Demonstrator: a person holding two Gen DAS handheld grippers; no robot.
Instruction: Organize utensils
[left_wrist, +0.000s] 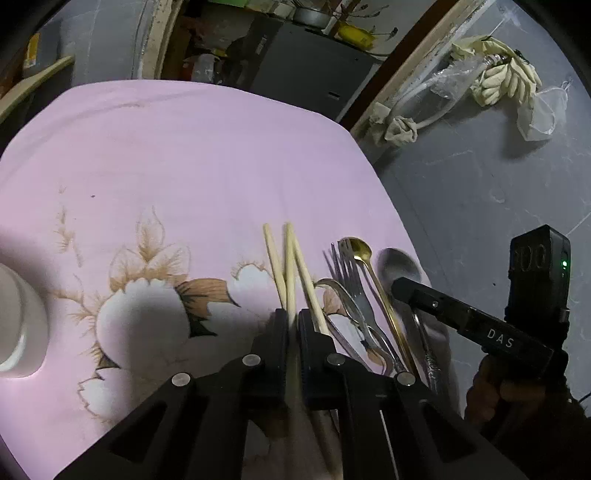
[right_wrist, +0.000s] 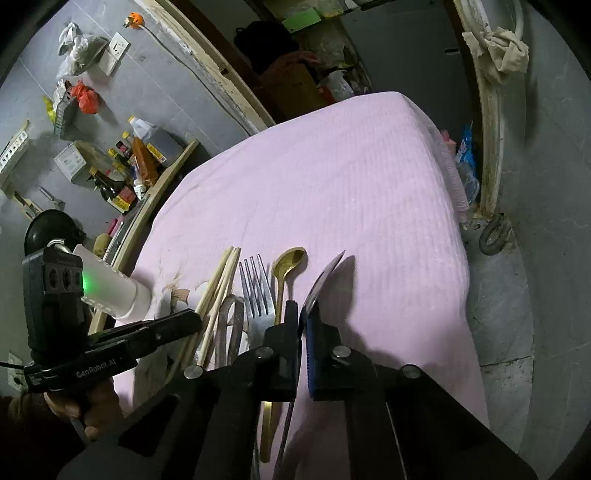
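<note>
On the pink flowered cloth (left_wrist: 207, 155) lie wooden chopsticks (left_wrist: 273, 258), steel forks (left_wrist: 349, 280), a gold spoon (left_wrist: 360, 251) and a steel spoon (left_wrist: 400, 266) side by side. My left gripper (left_wrist: 293, 321) is shut on one chopstick (left_wrist: 290, 266), which runs between its fingers. My right gripper (right_wrist: 301, 314) is shut on the steel spoon (right_wrist: 325, 275), its bowl turned edge-on and lifted above the cloth. The right wrist view also shows the chopsticks (right_wrist: 221, 277), a fork (right_wrist: 255, 288) and the gold spoon (right_wrist: 288, 264). The right gripper's body (left_wrist: 476, 325) shows in the left wrist view.
A white cup (left_wrist: 18, 325) stands on the cloth at the left; it also shows in the right wrist view (right_wrist: 114, 291). The table's right edge (left_wrist: 391, 206) drops to a grey tiled floor. A shelf with bottles (right_wrist: 125, 173) is at the left.
</note>
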